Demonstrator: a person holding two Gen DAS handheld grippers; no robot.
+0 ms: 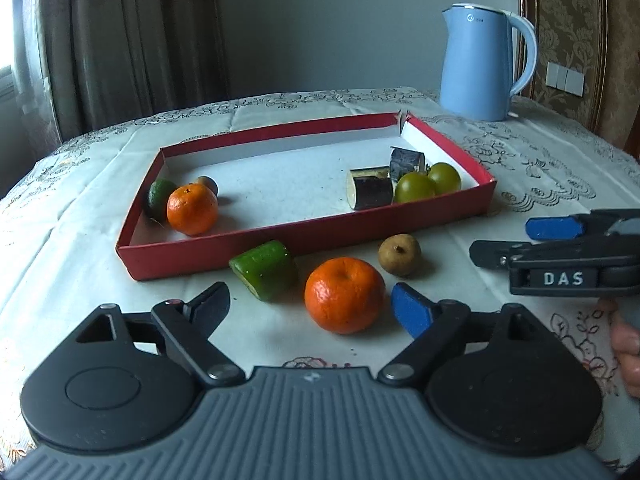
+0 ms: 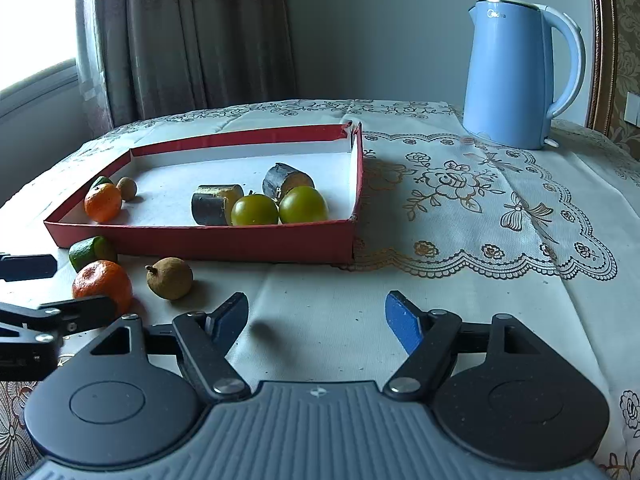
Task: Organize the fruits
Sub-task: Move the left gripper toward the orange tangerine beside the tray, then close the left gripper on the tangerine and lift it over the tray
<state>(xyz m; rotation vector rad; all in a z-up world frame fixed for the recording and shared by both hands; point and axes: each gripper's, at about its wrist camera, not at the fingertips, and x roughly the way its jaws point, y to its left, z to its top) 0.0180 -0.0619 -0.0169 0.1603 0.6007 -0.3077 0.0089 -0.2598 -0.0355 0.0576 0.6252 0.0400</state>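
Observation:
A red tray [image 1: 224, 254] [image 2: 200, 240] holds an orange [image 1: 192, 209] [image 2: 103, 202], a green fruit [image 1: 157, 198], a small brown fruit [image 1: 208, 184] [image 2: 127, 188], two dark eggplant pieces [image 1: 370, 192] [image 2: 214, 203] and two green tomatoes [image 1: 430, 182] [image 2: 280, 208]. In front of the tray lie a green cucumber piece [image 1: 265, 270] [image 2: 92, 253], an orange [image 1: 344, 295] [image 2: 102, 284] and a brown fruit [image 1: 400, 255] [image 2: 170, 278]. My left gripper [image 1: 310, 308] is open, just short of the front orange. My right gripper [image 2: 316, 320] is open and empty over bare cloth; it also shows in the left wrist view [image 1: 532, 240].
A blue kettle [image 1: 486, 62] [image 2: 524, 72] stands at the back right. A lace-patterned tablecloth [image 2: 460, 200] covers the table. Curtains [image 1: 128, 40] hang behind at the left.

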